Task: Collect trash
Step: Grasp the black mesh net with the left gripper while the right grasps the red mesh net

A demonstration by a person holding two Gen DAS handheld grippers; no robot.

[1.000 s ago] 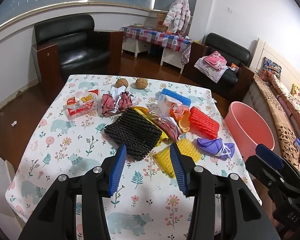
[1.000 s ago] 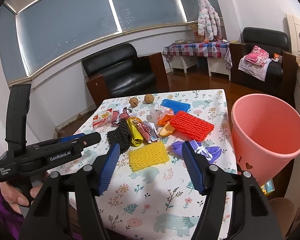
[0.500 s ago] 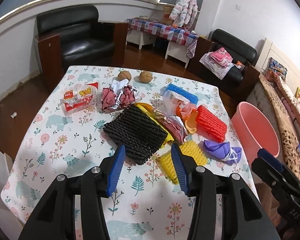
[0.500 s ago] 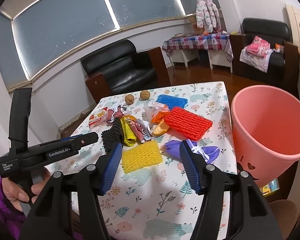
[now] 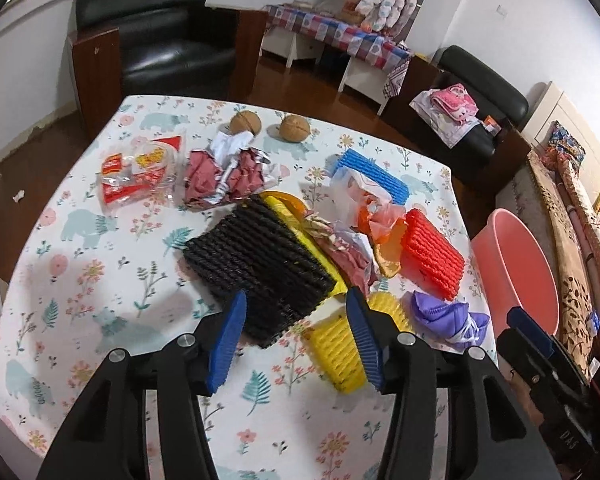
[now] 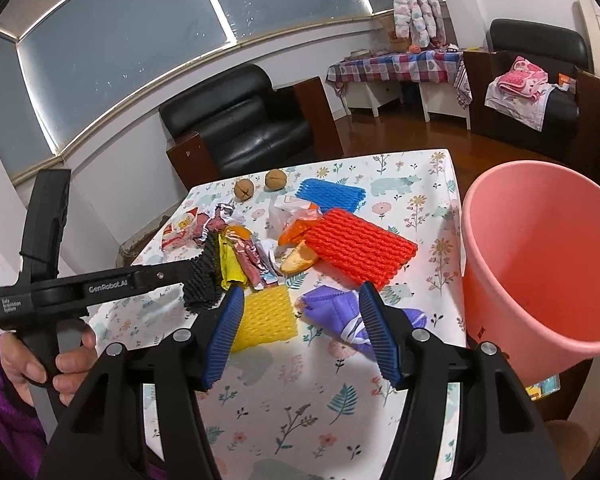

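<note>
Readable in the right wrist view: "GenRobot.AI" in white along the black arm of the left claw (image 6: 196, 276), and a small white label "Data Acquisition System" at the arm's rear end, above the hand (image 6: 60, 364) gripping the handle. Visible in the left wrist view: "DAS" in grey, upside down, on the black body of the right claw (image 5: 528, 332). Print on the red-and-yellow snack wrapper (image 5: 140, 172) too small to read.
</note>
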